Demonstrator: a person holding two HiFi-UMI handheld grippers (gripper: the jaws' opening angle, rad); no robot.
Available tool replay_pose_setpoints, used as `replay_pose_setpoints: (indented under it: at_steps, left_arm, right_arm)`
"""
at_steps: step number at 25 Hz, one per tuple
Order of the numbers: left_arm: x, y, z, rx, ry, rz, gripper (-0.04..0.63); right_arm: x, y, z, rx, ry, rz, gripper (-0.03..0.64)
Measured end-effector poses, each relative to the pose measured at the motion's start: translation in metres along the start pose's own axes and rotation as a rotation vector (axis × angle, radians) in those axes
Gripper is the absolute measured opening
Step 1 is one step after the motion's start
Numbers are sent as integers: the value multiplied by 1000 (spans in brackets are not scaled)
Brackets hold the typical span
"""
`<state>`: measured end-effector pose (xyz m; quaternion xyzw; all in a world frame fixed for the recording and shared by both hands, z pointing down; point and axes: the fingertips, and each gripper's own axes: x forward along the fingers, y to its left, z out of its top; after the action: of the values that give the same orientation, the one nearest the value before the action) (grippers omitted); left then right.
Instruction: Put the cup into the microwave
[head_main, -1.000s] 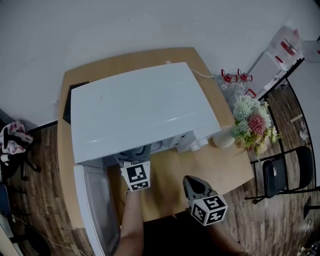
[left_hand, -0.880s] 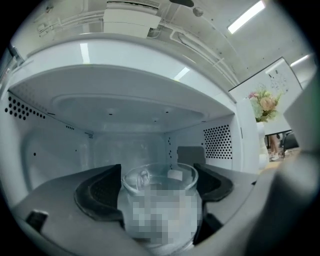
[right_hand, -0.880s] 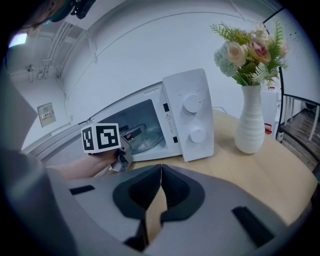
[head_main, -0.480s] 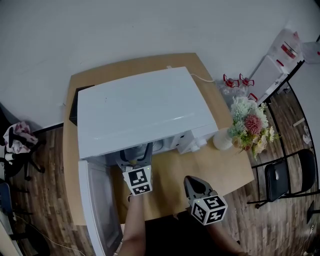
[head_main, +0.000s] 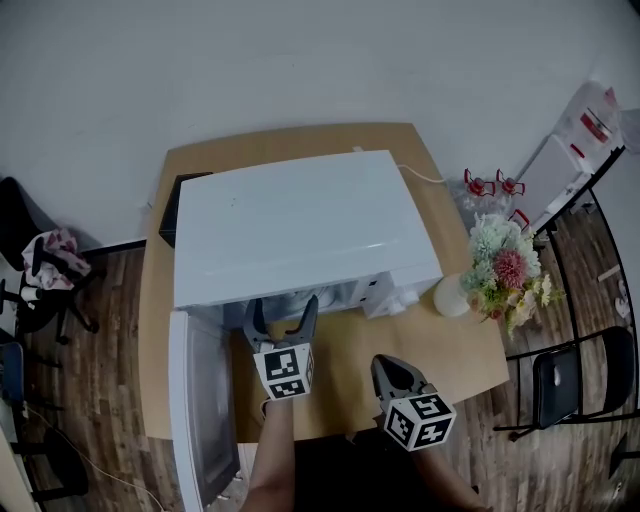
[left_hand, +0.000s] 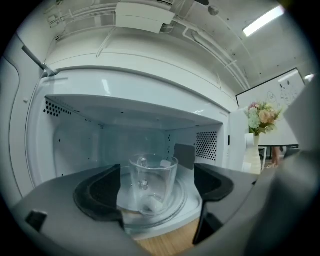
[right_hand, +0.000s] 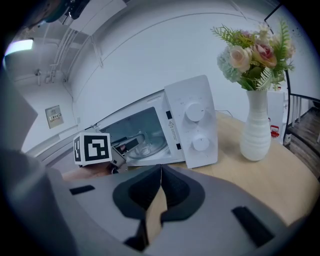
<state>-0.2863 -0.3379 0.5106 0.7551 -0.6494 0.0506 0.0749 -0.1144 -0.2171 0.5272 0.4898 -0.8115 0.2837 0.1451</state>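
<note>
Cup stands upright inside the microwave, door open. Left hand-held gripper faces it, jaws spread and clear of it. Right hand-held gripper is closed, empty, over the worktop near a vase.

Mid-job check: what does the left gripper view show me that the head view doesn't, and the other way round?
Only the left gripper view: the glass cup standing on the turntable inside, with the jaws apart and not touching it. Only the head view: the right gripper, shut, the top of the microwave, and a chair. Both: the microwave's open front, the wooden table and the vase of flowers.
</note>
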Motion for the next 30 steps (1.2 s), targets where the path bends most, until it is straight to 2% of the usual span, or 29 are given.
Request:
replay_pose_setpoints:
  at_steps: [11,22,30]
  left_arm:
    - [-22,-10,2,-19,53,-20,433]
    - [-51,-40,6,-39,94,-42,433]
    - [-76,-77,7,-148,135,-137,431]
  right_arm:
    - [10,-3,12,-10,9,81,-6]
    - [13,-23,30,-32,3,135,-6]
    - [10,-33,52,-44,-57,182,-6]
